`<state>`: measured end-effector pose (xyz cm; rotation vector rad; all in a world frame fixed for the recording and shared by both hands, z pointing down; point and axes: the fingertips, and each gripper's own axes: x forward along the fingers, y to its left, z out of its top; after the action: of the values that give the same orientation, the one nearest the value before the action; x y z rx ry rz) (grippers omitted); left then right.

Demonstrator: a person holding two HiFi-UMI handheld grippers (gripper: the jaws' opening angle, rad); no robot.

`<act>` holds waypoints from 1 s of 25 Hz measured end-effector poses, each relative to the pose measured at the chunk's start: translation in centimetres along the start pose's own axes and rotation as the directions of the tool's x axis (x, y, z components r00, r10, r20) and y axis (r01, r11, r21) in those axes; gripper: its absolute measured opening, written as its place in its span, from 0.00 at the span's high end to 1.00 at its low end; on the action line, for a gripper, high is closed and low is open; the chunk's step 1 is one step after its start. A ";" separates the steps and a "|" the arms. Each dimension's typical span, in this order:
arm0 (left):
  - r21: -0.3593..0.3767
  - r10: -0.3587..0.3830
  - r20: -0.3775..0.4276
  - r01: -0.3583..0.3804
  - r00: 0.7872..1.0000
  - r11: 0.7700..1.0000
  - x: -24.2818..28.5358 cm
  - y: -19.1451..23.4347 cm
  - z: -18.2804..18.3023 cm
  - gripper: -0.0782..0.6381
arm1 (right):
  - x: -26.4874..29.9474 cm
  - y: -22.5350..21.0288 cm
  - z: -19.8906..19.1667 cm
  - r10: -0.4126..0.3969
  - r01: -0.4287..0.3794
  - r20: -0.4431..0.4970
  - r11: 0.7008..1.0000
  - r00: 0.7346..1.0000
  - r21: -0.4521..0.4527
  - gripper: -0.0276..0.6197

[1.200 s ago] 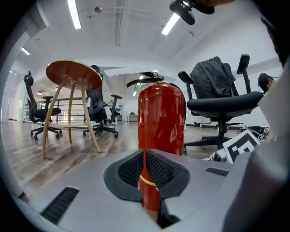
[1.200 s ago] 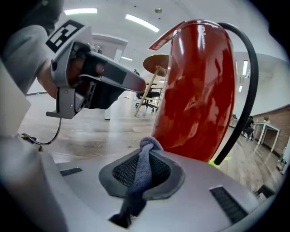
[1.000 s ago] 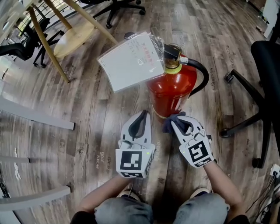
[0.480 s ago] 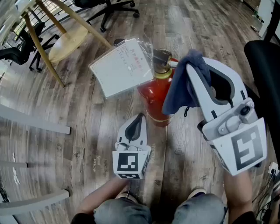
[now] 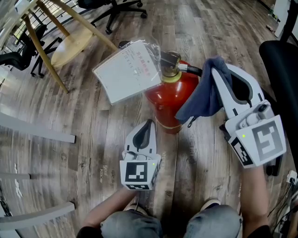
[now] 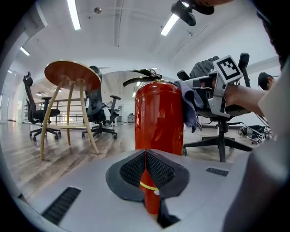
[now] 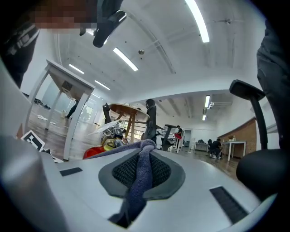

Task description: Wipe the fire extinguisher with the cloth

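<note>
A red fire extinguisher [image 5: 168, 100] stands upright on the wood floor, with a white tag in a plastic sleeve [image 5: 128, 69] hanging at its neck. My right gripper [image 5: 218, 74] is shut on a blue cloth [image 5: 202, 97], which hangs against the extinguisher's upper right side. In the right gripper view the cloth [image 7: 139, 174] runs between the jaws, and the extinguisher [image 7: 97, 150] shows low at the left. My left gripper [image 5: 148, 125] is shut and holds nothing, low in front of the extinguisher's base. Its own view shows the extinguisher [image 6: 158, 118] just ahead, with the cloth [image 6: 190, 106] at its right.
A wooden stool [image 5: 74, 39] stands at the back left. A black office chair [image 5: 284, 60] is close on the right, and another chair base [image 5: 116, 7] is at the top. Grey table feet [image 5: 37, 125] lie on the left. My knees [image 5: 135, 225] are at the bottom.
My right gripper lifted the cloth from the floor at the extinguisher's base up to its upper right side. The left gripper stayed put.
</note>
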<state>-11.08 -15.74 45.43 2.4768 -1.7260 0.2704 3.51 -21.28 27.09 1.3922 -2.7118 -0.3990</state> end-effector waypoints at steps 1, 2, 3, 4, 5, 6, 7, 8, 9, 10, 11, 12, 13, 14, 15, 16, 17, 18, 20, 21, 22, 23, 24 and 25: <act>0.002 0.000 -0.002 0.000 1.000 1.000 0.0 -0.1 -0.1 0.88 | -0.2 -0.5 -1.0 -0.011 0.011 -0.014 1.000 1.000 0.021 0.91; 0.003 -0.001 -0.005 0.001 1.000 1.000 0.1 -0.2 -0.1 0.88 | -0.4 -1.0 -2.2 -0.020 0.021 -0.031 0.999 0.999 0.040 0.91; 0.004 -0.003 -0.007 0.003 1.000 1.000 0.1 -0.2 -0.2 0.88 | -0.6 -1.4 -3.5 -0.028 0.031 -0.049 0.998 0.998 0.055 0.91; 0.004 -0.005 -0.009 0.005 1.000 1.000 0.1 -0.3 -0.2 0.88 | -0.8 -1.6 -4.8 -0.035 0.039 -0.069 0.997 0.997 0.065 0.91; 0.003 -0.007 -0.011 0.007 1.000 1.000 0.1 -0.4 -0.3 0.88 | -0.9 -1.7 -6.3 -0.041 0.047 -0.092 0.996 0.995 0.074 0.91; 0.002 -0.009 -0.013 0.009 1.000 1.000 0.2 -0.4 -0.3 0.88 | -1.0 -1.6 -7.9 -0.044 0.054 -0.117 0.995 0.992 0.084 0.91; 0.003 -0.008 -0.015 0.008 1.000 1.000 0.2 -0.4 -0.4 0.88 | -0.9 -1.4 -9.5 -0.045 0.060 -0.141 0.993 0.989 0.101 0.91; 0.005 -0.006 -0.017 0.006 1.000 1.000 0.2 -0.3 -0.5 0.88 | -0.9 -1.1 -11.1 -0.042 0.063 -0.163 0.990 0.986 0.123 0.91; 0.007 -0.004 -0.018 0.004 1.000 1.000 0.2 -0.2 -0.5 0.88 | -0.8 -0.7 -12.7 -0.037 0.065 -0.185 0.987 0.982 0.148 0.91; 0.009 -0.002 -0.019 0.003 1.000 1.000 0.2 -0.2 -0.6 0.88 | -0.7 -0.2 -14.2 -0.030 0.066 -0.209 0.983 0.977 0.169 0.91; 0.010 -0.001 -0.021 0.001 1.000 1.000 0.2 -0.1 -0.7 0.88 | -0.6 0.3 -15.9 -0.023 0.067 -0.237 0.981 0.971 0.181 0.91; 0.010 0.001 -0.025 0.000 1.000 1.000 0.3 0.0 -0.8 0.88 | -0.4 0.9 -17.6 -0.014 0.066 -0.267 0.980 0.964 0.186 0.91; 0.008 0.001 -0.028 -0.001 1.000 1.000 0.3 0.0 -0.9 0.88 | -0.2 1.5 -19.5 -0.005 0.064 -0.298 0.980 0.955 0.187 0.91; 0.007 0.000 -0.031 0.001 1.000 1.000 0.4 0.0 -1.0 0.88 | 0.1 2.0 -21.3 0.004 0.062 -0.328 0.980 0.945 0.189 0.91; 0.007 -0.003 -0.034 0.003 0.999 1.000 0.5 -0.1 -1.1 0.88 | 0.2 2.5 -23.1 0.012 0.061 -0.355 0.979 0.935 0.195 0.91; 0.008 -0.006 -0.037 0.006 0.999 1.000 0.5 -0.2 -1.2 0.88 | 0.4 2.8 -24.8 0.020 0.063 -0.379 0.976 0.925 0.206 0.91; 0.010 -0.009 -0.039 0.010 0.999 1.000 0.6 -0.3 -1.3 0.88 | 0.4 3.1 -26.3 0.026 0.068 -0.398 0.973 0.917 0.222 0.91; 0.012 -0.012 -0.042 0.012 0.999 1.000 0.6 -0.4 -1.5 0.88 | 0.5 3.3 -27.6 0.029 0.077 -0.407 0.967 0.913 0.243 0.91; 0.016 -0.015 -0.048 0.016 0.999 1.000 0.7 -0.4 -1.7 0.88 | 0.5 3.5 -29.6 0.034 0.098 -0.423 0.953 0.905 0.287 0.91; 0.017 -0.017 -0.051 0.018 0.999 1.000 0.8 -0.5 -1.7 0.88 | 0.4 3.8 -30.8 0.047 0.101 -0.450 0.949 0.892 0.300 0.91; 0.018 -0.019 -0.052 0.020 0.998 1.000 0.8 -0.6 -1.8 0.88 | 0.2 4.3 -32.2 0.071 0.090 -0.493 0.951 0.867 0.297 0.91; 0.019 -0.019 -0.053 0.020 0.998 1.000 0.8 -0.6 -1.8 0.88 | 0.0 5.2 -33.8 0.101 0.063 -0.538 0.959 0.837 0.278 0.91; 0.020 -0.019 -0.053 0.020 0.998 1.000 0.8 -0.6 -1.8 0.88 | -0.2 6.4 -35.1 0.132 0.026 -0.575 0.966 0.807 0.257 0.91; 0.021 -0.018 -0.053 0.019 0.998 1.000 0.7 -0.6 -1.8 0.88 | -0.5 7.6 -36.1 0.160 -0.007 -0.597 0.968 0.786 0.250 0.91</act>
<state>-10.46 -15.86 47.35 2.4754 -1.6882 0.3512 4.18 -23.79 63.88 1.1627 -2.2945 0.3518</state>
